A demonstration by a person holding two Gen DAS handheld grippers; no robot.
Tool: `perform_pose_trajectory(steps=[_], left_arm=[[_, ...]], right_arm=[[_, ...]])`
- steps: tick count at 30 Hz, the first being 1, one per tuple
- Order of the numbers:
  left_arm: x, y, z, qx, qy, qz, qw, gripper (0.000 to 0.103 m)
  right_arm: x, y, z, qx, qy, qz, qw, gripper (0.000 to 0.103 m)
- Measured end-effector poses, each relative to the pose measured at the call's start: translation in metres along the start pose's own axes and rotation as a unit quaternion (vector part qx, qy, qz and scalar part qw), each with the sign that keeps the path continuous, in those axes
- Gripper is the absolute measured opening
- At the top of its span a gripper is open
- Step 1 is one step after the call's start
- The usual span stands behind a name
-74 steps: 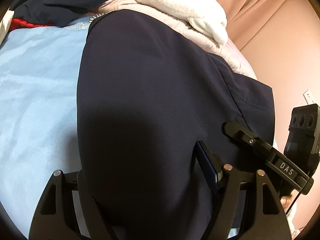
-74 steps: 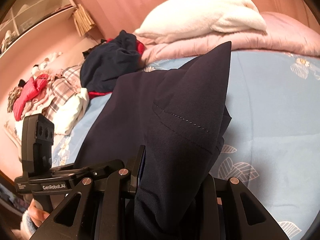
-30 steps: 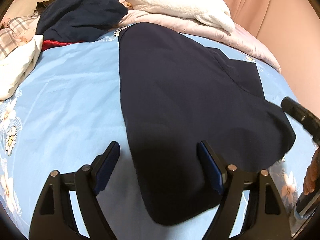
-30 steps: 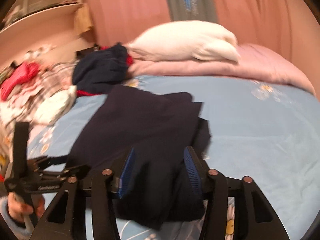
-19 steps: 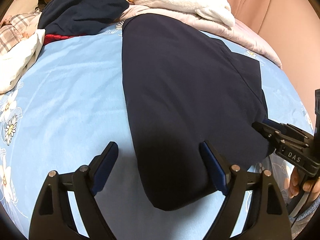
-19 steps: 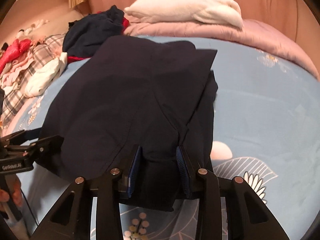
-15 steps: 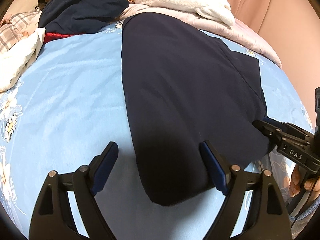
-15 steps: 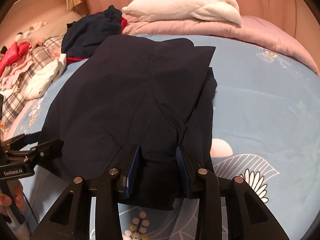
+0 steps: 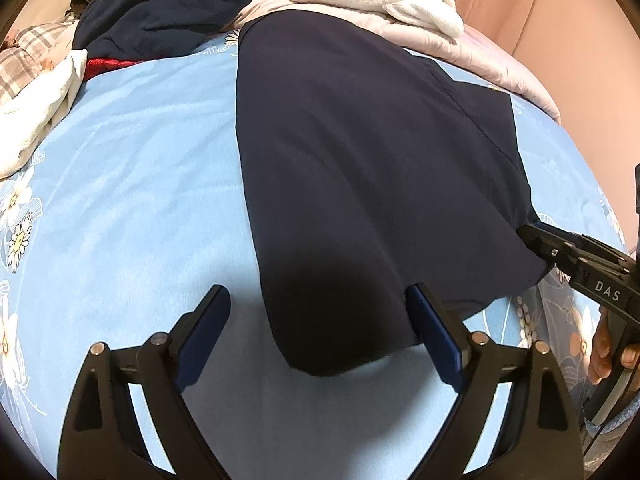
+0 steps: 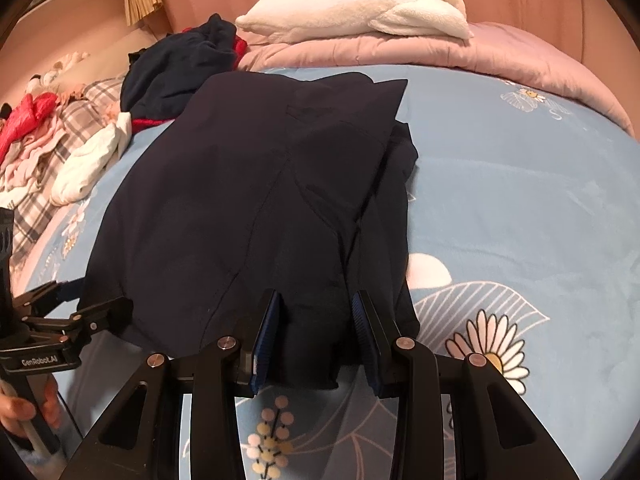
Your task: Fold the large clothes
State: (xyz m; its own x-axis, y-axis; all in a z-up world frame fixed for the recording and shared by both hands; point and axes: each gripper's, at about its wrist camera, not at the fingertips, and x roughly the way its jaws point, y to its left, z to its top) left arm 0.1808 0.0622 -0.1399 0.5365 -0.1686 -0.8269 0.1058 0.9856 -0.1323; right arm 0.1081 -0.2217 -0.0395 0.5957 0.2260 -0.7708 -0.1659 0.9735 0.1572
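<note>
A large dark navy garment (image 9: 360, 168) lies folded over on the blue flowered bed sheet (image 9: 132, 216); it also shows in the right wrist view (image 10: 256, 208). My left gripper (image 9: 316, 320) is open, its jaws wide apart over the garment's near corner. It shows at the left of the right wrist view (image 10: 68, 312), at the garment's edge. My right gripper (image 10: 316, 328) is partly open, with the garment's near edge bunched between its jaws. Its tip shows in the left wrist view (image 9: 536, 236) at the garment's right corner.
A white fluffy blanket (image 10: 360, 8) lies on a pink quilt (image 10: 500, 60) at the head of the bed. A crumpled navy and red garment (image 10: 180, 68) and a heap of plaid, white and red clothes (image 10: 52, 140) lie at the left.
Both grippers let go of the garment, which dropped flat onto the bed. The left jaws opened wide; the right jaws opened a little and came down to its near edge.
</note>
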Motion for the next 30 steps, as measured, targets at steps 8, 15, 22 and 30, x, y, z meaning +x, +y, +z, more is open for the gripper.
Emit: perform_pose_trajectory(steps=[8, 15, 22, 30], left_arm=[[-0.005, -0.005, -0.010, -0.001, 0.011, 0.008, 0.9999, 0.091], [-0.023, -0.012, -0.021, 0.012, 0.008, 0.029, 0.9995, 0.090], [-0.054, -0.018, -0.032, 0.007, -0.010, 0.027, 0.9995, 0.091], [-0.108, -0.035, -0.041, 0.012, -0.049, 0.027, 0.9983, 0.100]], right_arm=[[-0.011, -0.009, -0.011, 0.019, 0.004, 0.006, 1.000, 0.037], [-0.022, -0.004, -0.014, 0.016, 0.004, 0.011, 1.000, 0.037], [-0.041, 0.002, -0.029, 0.016, 0.012, 0.018, 1.000, 0.039], [-0.083, 0.020, -0.035, 0.004, -0.030, 0.005, 1.000, 0.079]])
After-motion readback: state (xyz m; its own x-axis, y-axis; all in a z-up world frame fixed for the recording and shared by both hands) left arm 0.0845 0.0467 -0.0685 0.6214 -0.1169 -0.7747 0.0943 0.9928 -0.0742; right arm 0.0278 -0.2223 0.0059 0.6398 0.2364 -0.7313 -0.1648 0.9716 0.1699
